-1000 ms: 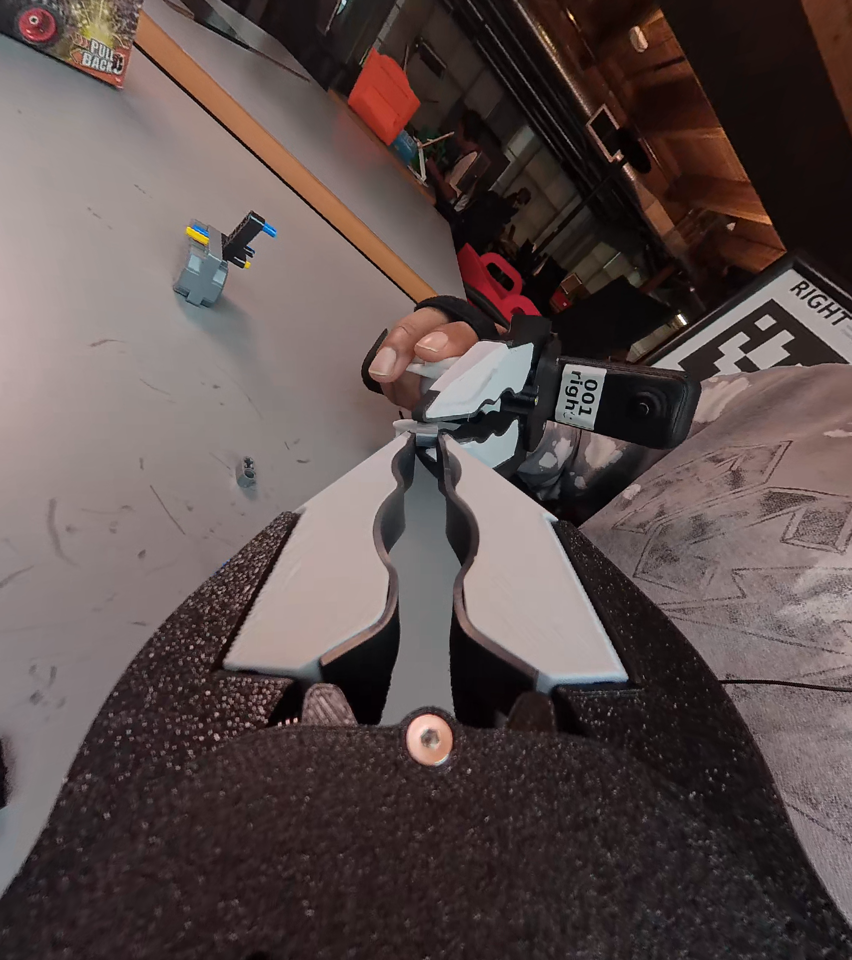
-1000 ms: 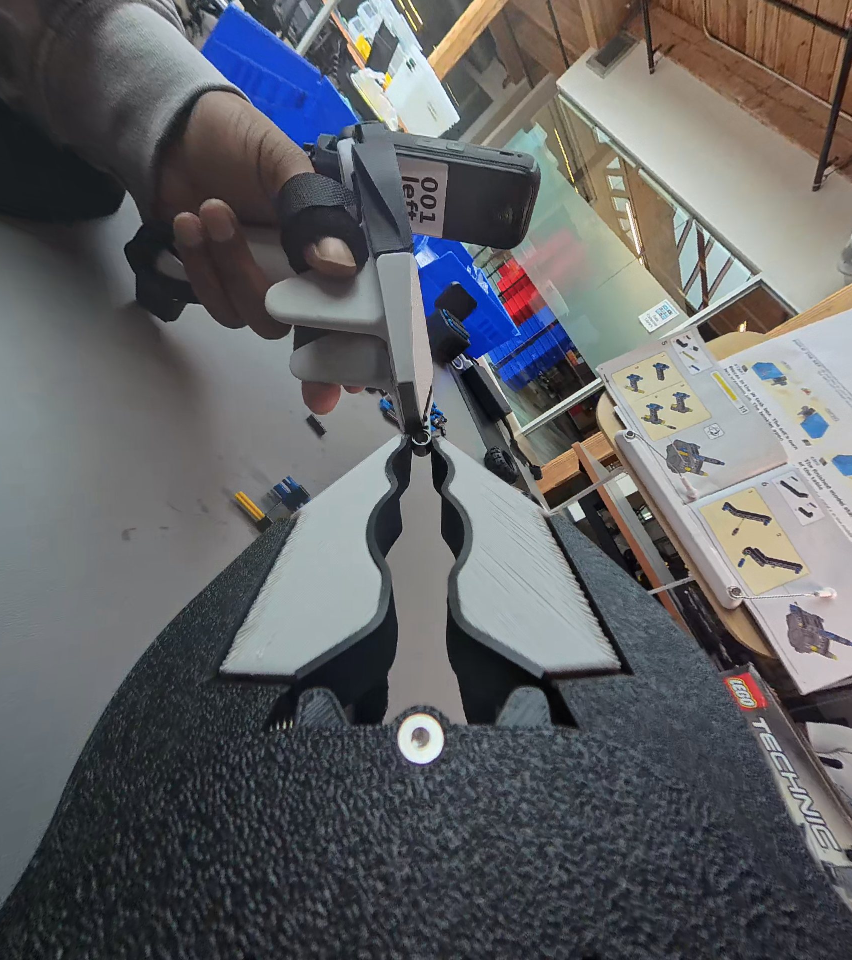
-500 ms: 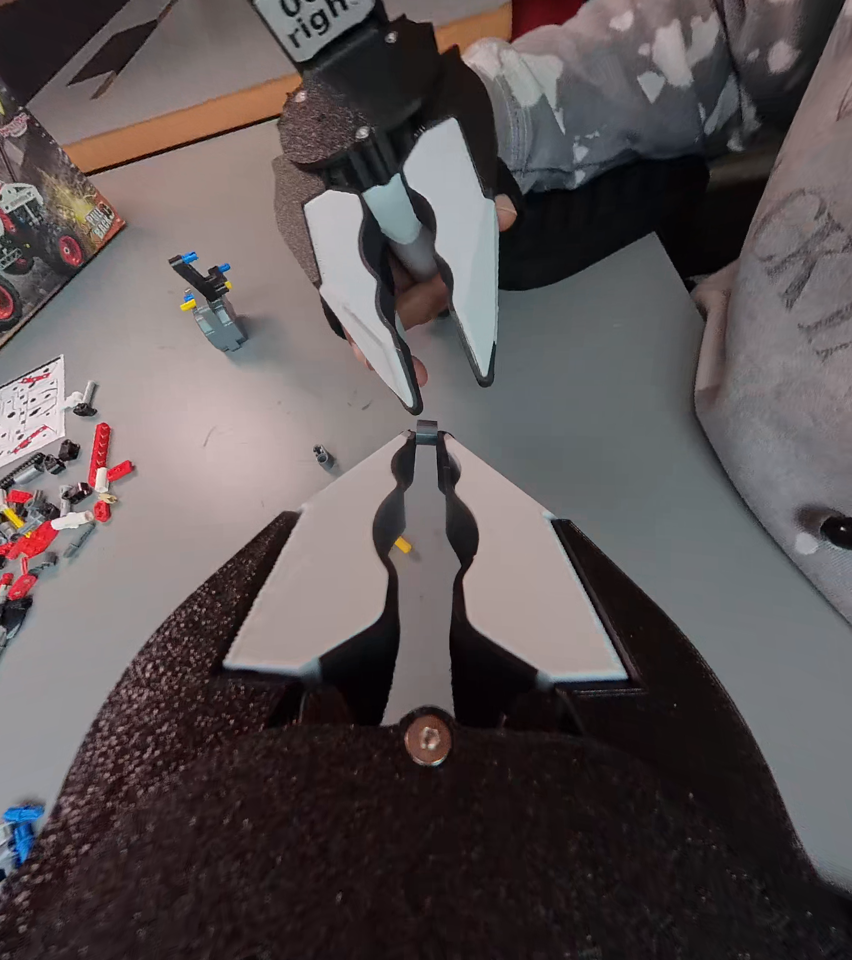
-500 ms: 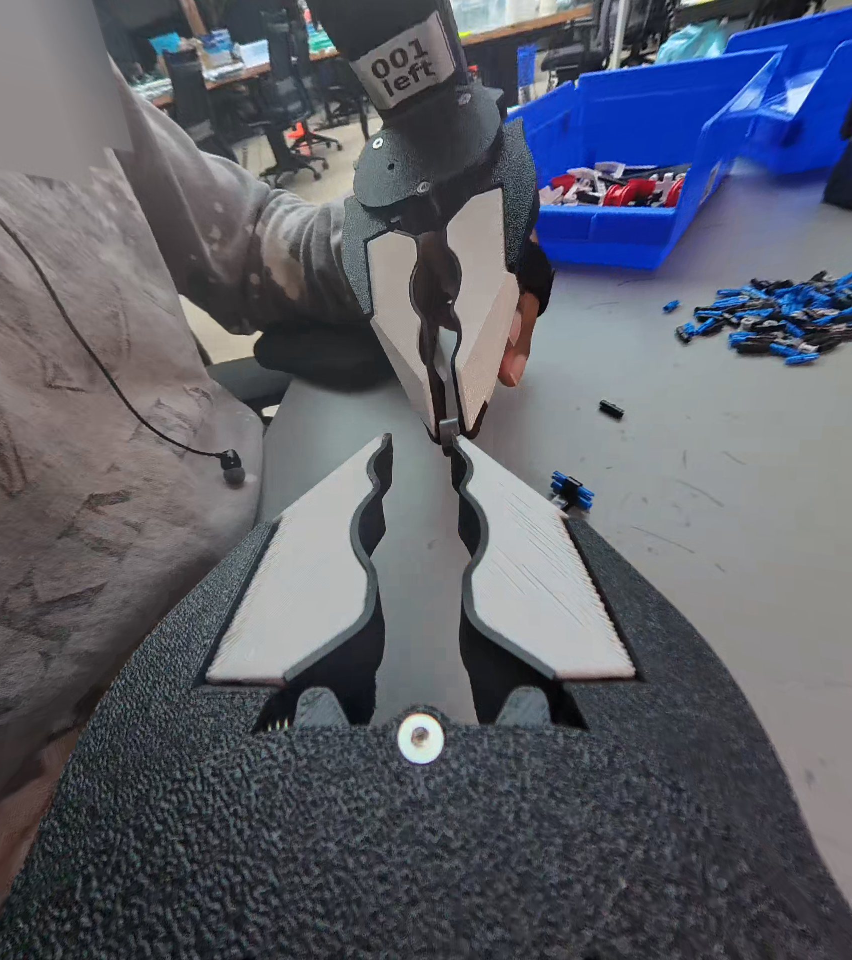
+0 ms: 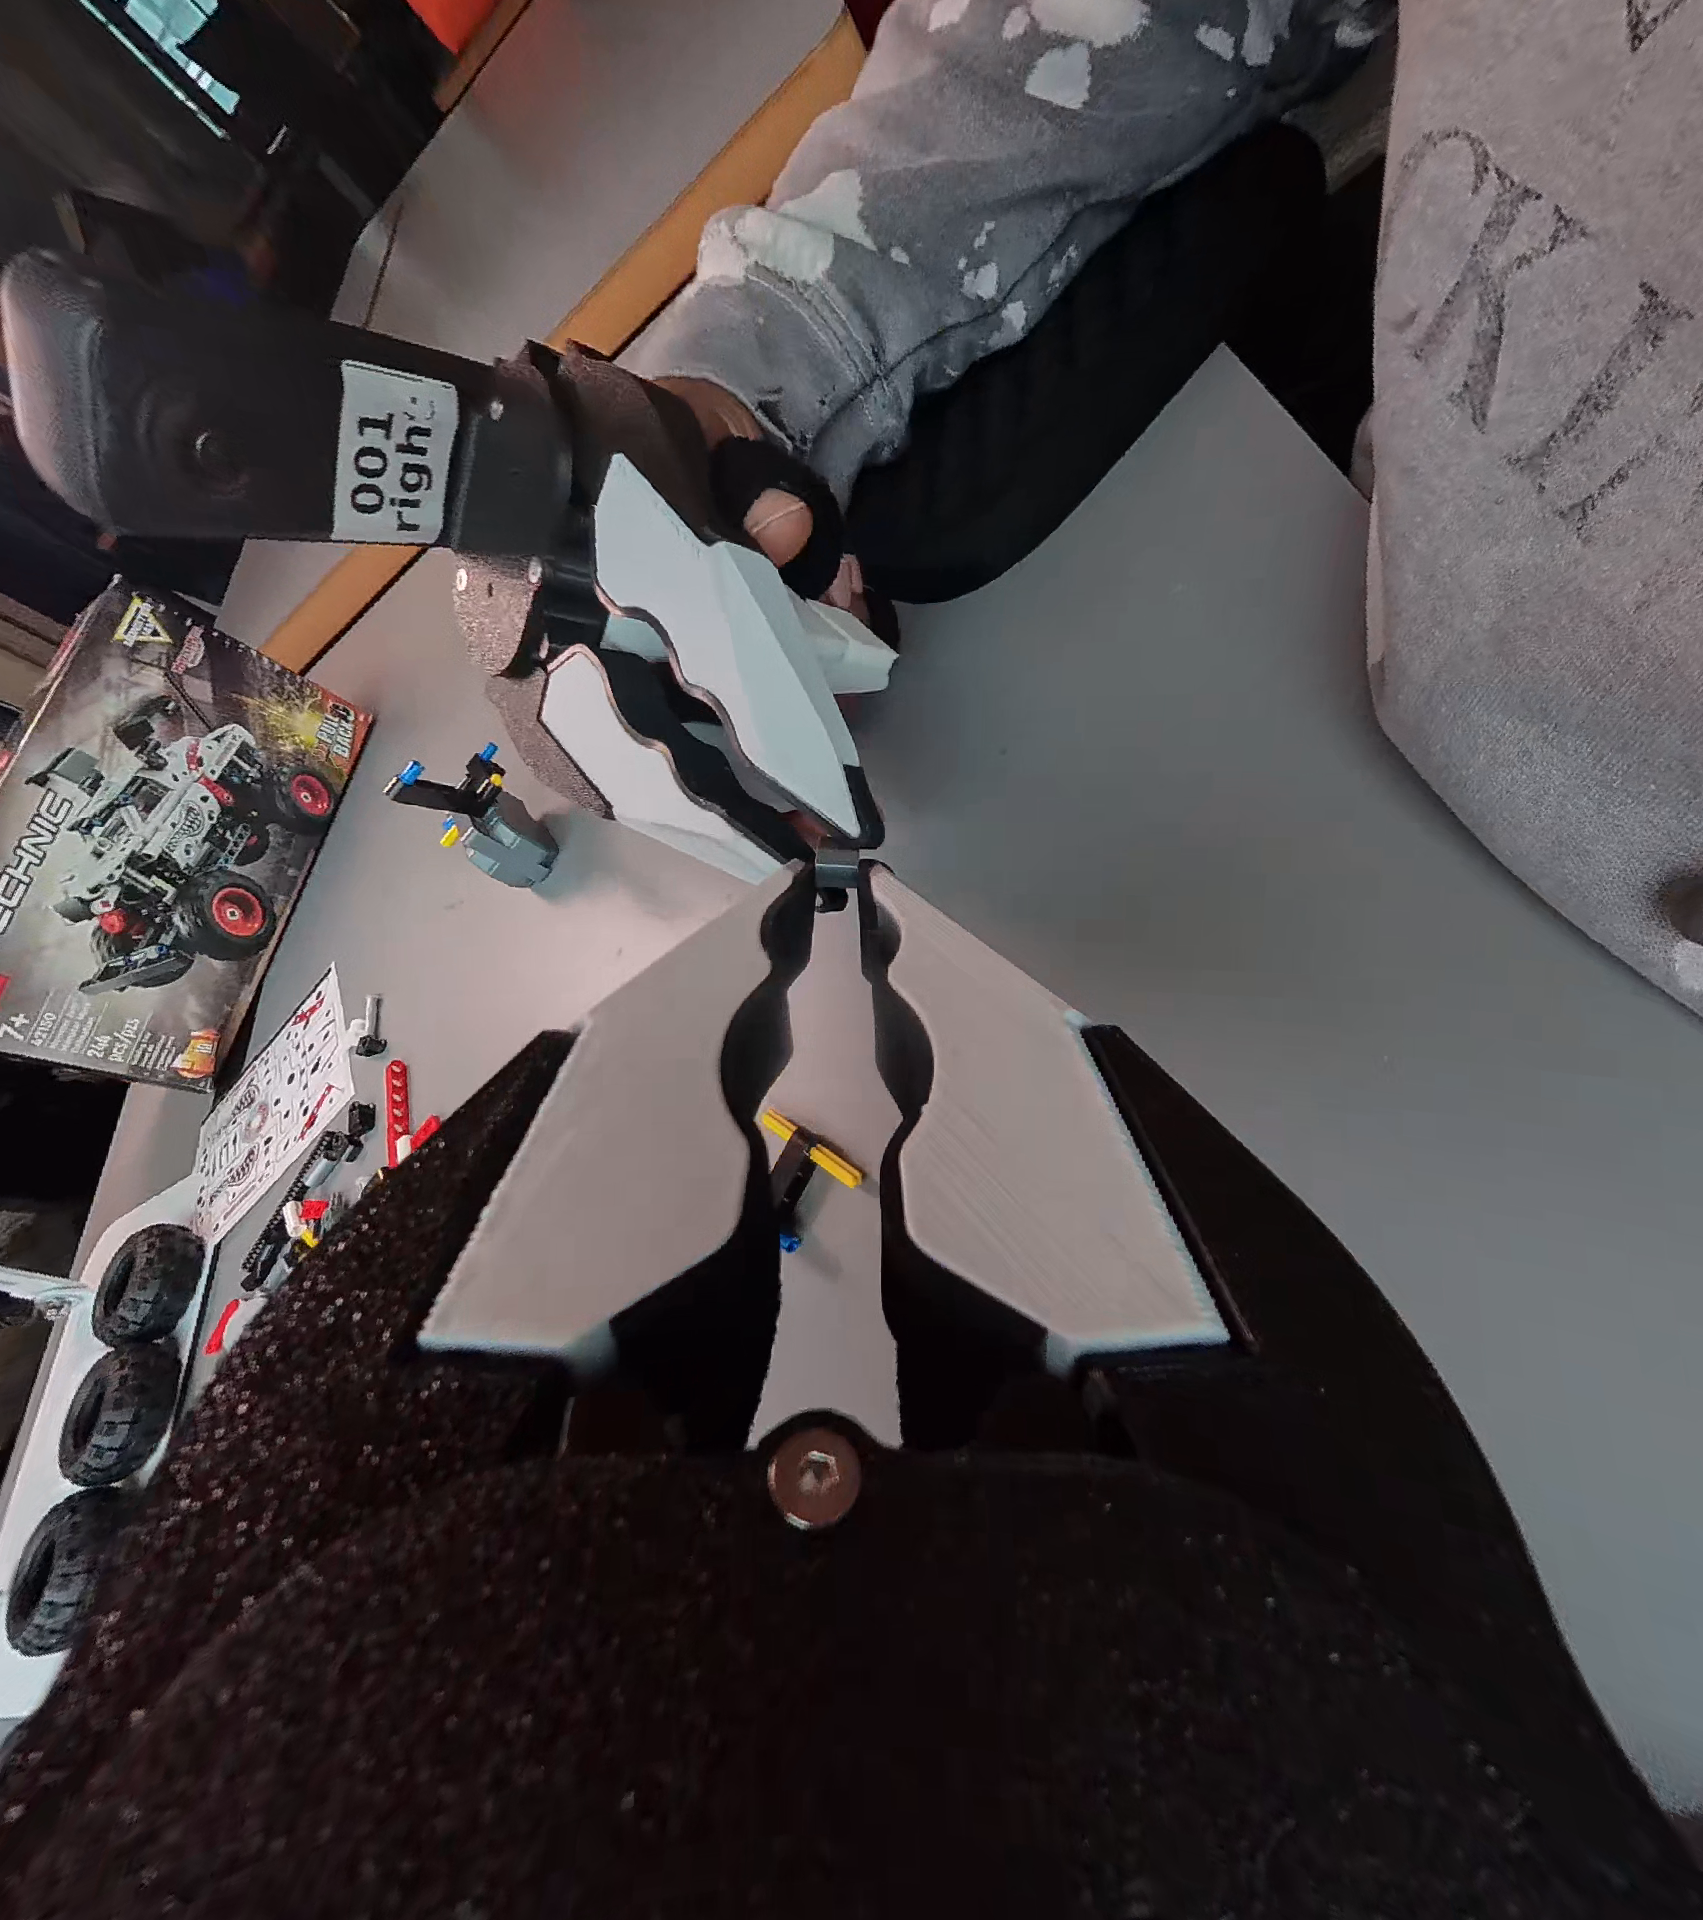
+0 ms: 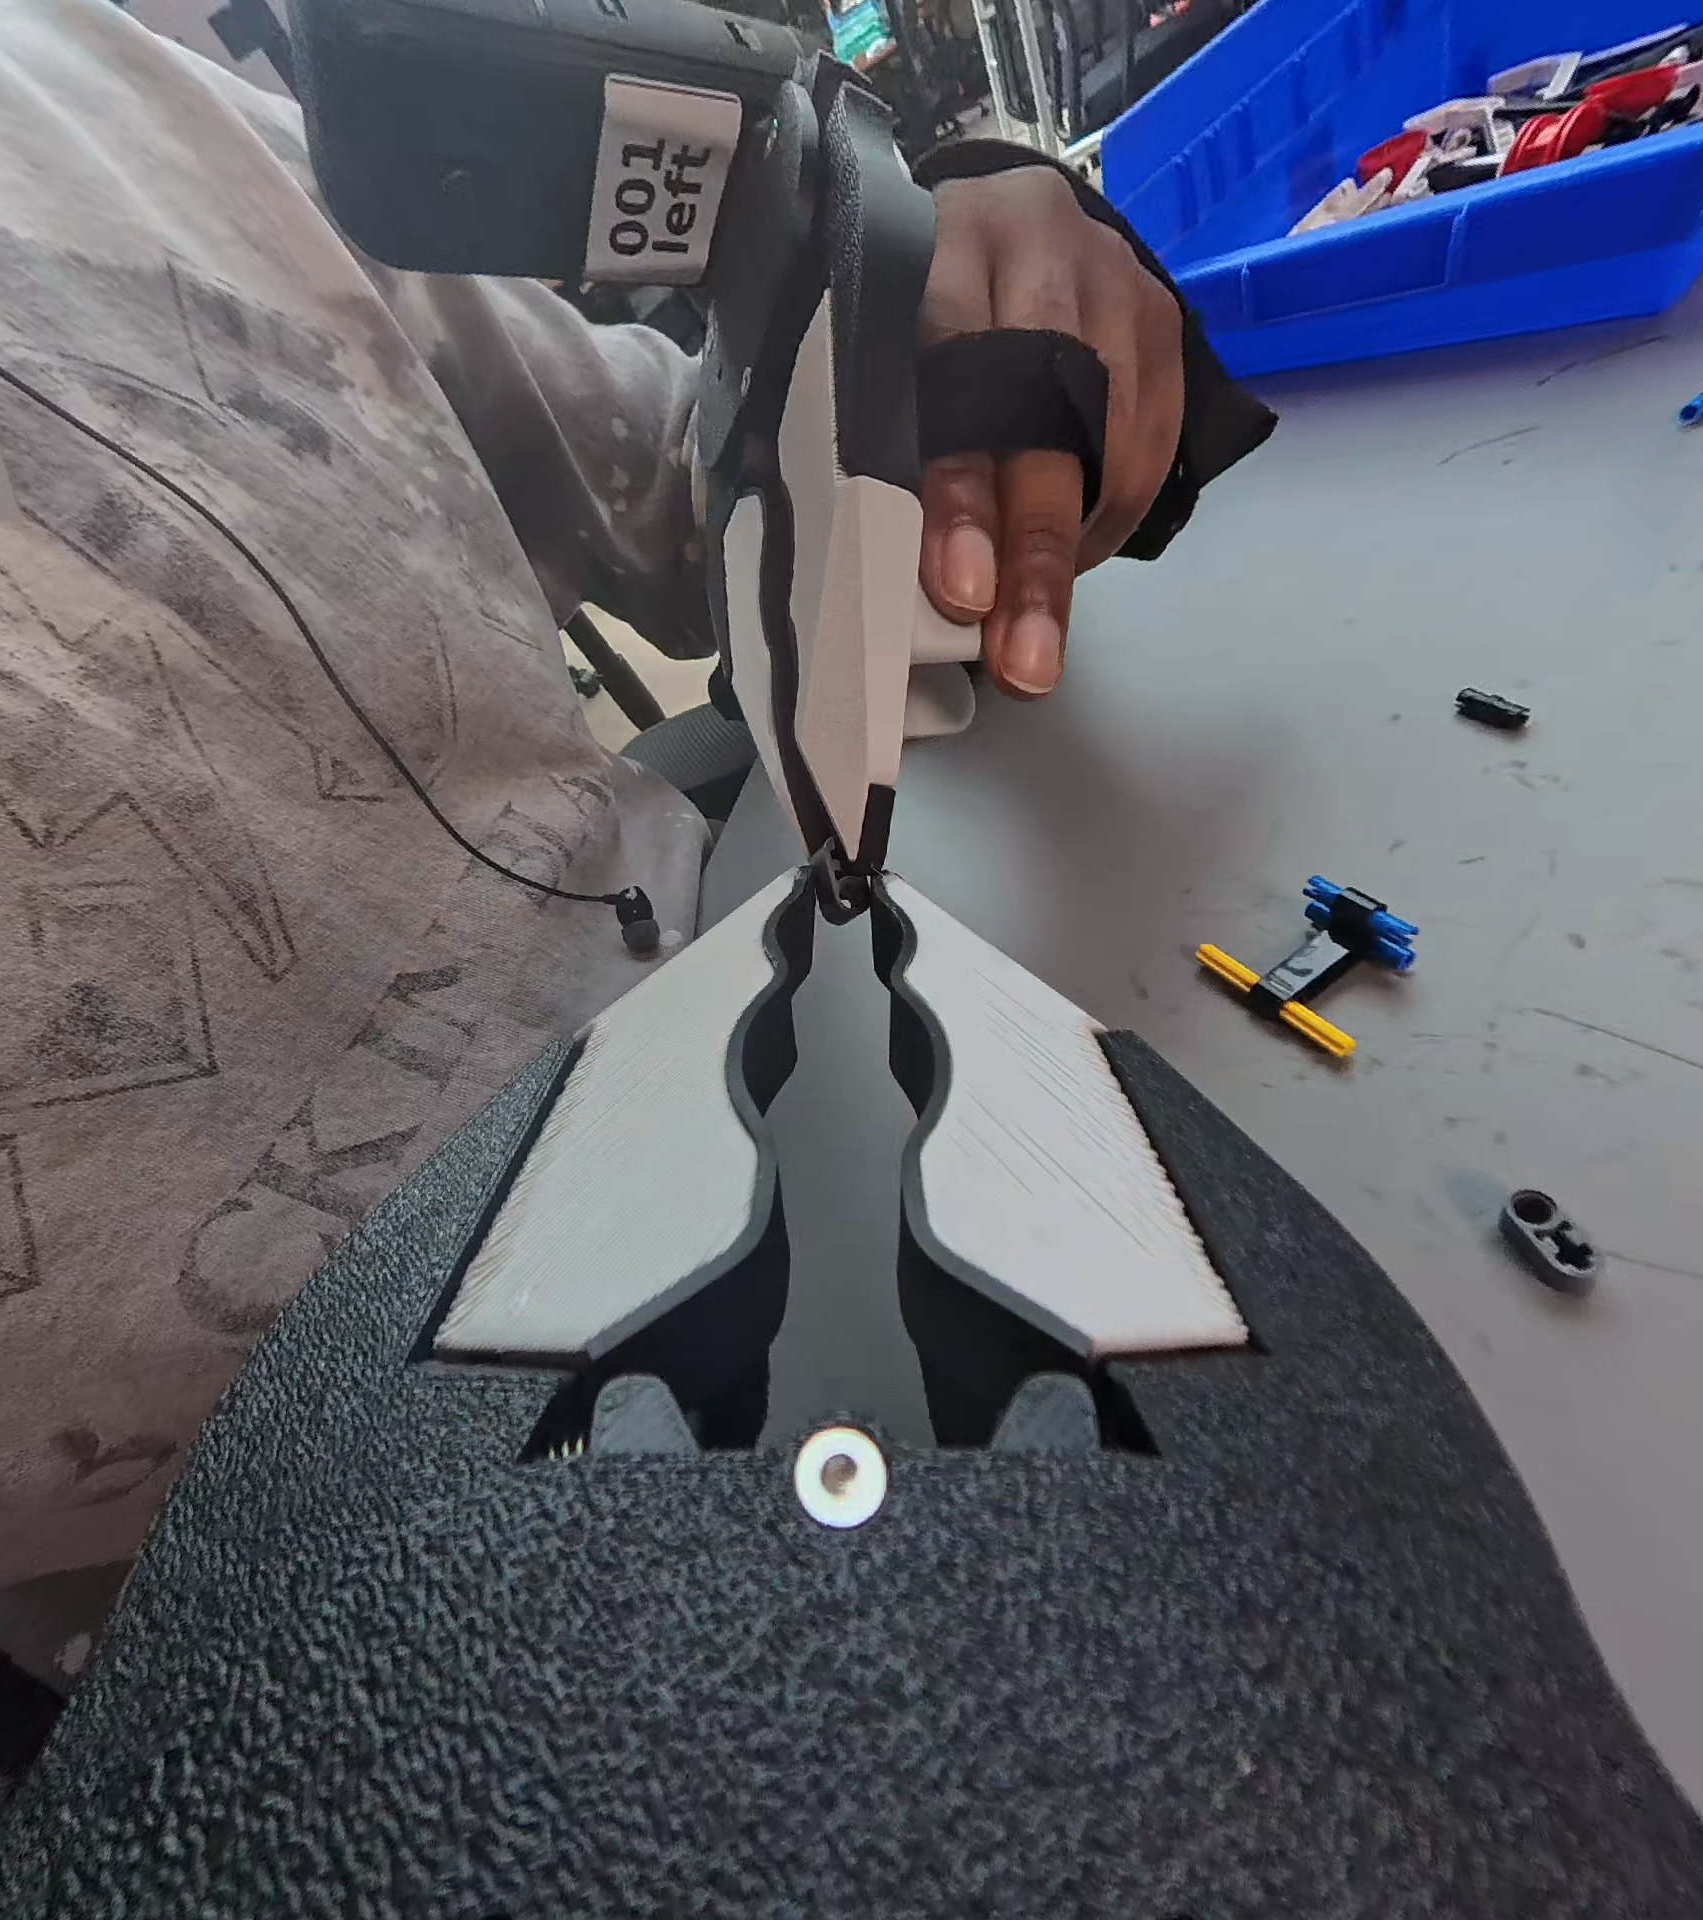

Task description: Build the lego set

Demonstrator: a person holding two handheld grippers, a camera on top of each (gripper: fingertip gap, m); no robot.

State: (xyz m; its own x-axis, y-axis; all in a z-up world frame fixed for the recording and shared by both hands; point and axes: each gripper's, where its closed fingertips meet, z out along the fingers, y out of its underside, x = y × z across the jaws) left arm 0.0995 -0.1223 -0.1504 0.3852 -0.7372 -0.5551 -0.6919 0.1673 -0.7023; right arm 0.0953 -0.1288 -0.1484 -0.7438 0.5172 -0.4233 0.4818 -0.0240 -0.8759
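Here, in the left wrist view, my left gripper point(image 5: 834, 878) is clamped on a small grey piece point(image 5: 836, 864) at frame centre, with my right gripper point(image 5: 831, 831) meeting it from above. A yellow-and-black part point(image 5: 805, 1153) lies on the grey table point(image 5: 1190, 831) below. In the right wrist view, my right gripper point(image 6: 842, 883) pinches a small black piece point(image 6: 844, 891) at centre, tip to tip with the left gripper point(image 6: 852, 831); the yellow-and-black part point(image 6: 1304, 971) sits at right.
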